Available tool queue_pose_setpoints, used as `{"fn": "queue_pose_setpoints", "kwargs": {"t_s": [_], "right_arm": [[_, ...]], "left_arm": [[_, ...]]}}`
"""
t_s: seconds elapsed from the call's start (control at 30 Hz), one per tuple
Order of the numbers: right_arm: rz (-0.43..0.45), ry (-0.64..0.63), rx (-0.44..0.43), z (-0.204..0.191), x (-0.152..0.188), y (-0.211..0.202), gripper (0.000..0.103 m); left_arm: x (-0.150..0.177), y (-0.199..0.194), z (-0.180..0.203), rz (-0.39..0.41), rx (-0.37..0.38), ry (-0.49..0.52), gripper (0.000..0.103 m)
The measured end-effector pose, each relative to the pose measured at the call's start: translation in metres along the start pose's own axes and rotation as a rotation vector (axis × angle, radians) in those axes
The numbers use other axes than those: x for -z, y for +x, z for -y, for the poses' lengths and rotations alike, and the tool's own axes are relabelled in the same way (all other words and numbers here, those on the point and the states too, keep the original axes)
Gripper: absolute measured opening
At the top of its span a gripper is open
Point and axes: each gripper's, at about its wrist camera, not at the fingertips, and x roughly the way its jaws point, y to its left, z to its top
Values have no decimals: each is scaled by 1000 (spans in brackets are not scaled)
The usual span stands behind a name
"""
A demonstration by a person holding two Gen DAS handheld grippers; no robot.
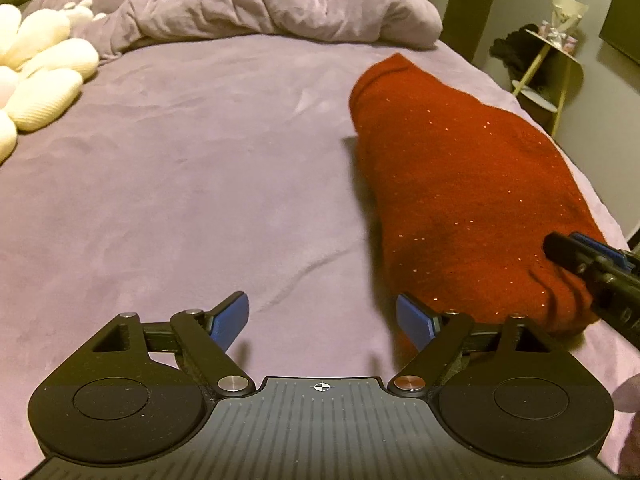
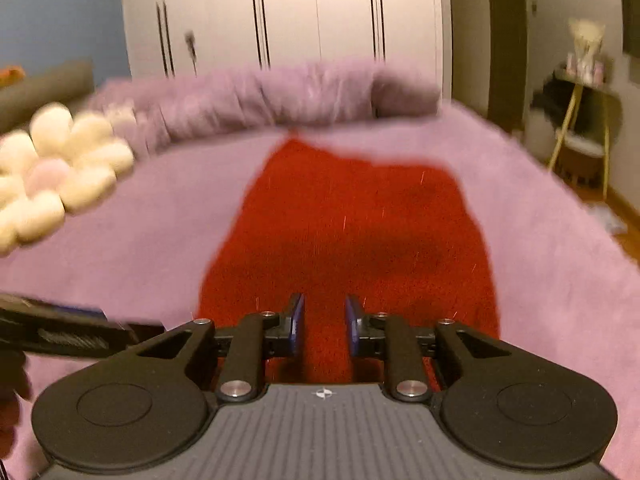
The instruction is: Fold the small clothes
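A red knitted garment with glitter specks (image 1: 460, 184) lies folded lengthwise on the purple bed sheet (image 1: 200, 184). My left gripper (image 1: 322, 322) is open and empty, just above the sheet at the garment's near left edge. My right gripper (image 2: 324, 330) is partly open with nothing between its blue pads, low over the near end of the garment (image 2: 352, 232). The right gripper also shows in the left wrist view (image 1: 580, 256), at the garment's near right corner. The left gripper shows at the left edge of the right wrist view (image 2: 80, 332).
A rumpled purple duvet (image 1: 260, 8) lies across the far end of the bed. A cream flower-shaped cushion (image 1: 44, 76) sits at the left. A small side table (image 1: 552, 64) stands right of the bed. White wardrobes (image 2: 288, 20) stand behind.
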Motion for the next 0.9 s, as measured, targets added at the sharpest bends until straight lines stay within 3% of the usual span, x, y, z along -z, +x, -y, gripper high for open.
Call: {"fn": "queue_pose_setpoints", "kwargs": {"t_s": [0.07,0.1,0.2,0.27,0.3,0.37,0.4,0.43,0.53,0.7,0.77,0.9], "right_arm": [[-154,-45,53,3,17,32,34],[-165,-62,37,8,29,41,34],[-130,-44,-21,19,16,22,37],[-70,18,-53,32,8,4,53],[-28,42,-46,41,4,-6,66],[9,86,-46,56,-3,-13,73],[8,112,-37,66,-6,-13,84],[8,138,-38,74,-10,-8,88],[-64,254,-77,105,-7,15,91],[-202,500,-238,159,8,62,93],[-216,610,-306,174,16,75,92],[-228,686,-391,181,24,96,90]], "left_arm": [[1,4,5,-14,-12,6,87],[1,5,7,-23,-21,10,87],[1,4,10,-13,-27,42,91],[-2,2,12,8,-57,49,92],[-5,1,13,24,-65,49,93],[-14,-1,15,61,-53,37,95],[-18,-1,16,72,-34,30,95],[-23,0,18,80,-4,22,96],[-36,11,23,96,111,-7,97],[-51,43,15,82,294,-68,98],[-54,54,8,82,329,-130,98],[-58,80,-1,42,411,-242,88]]}}
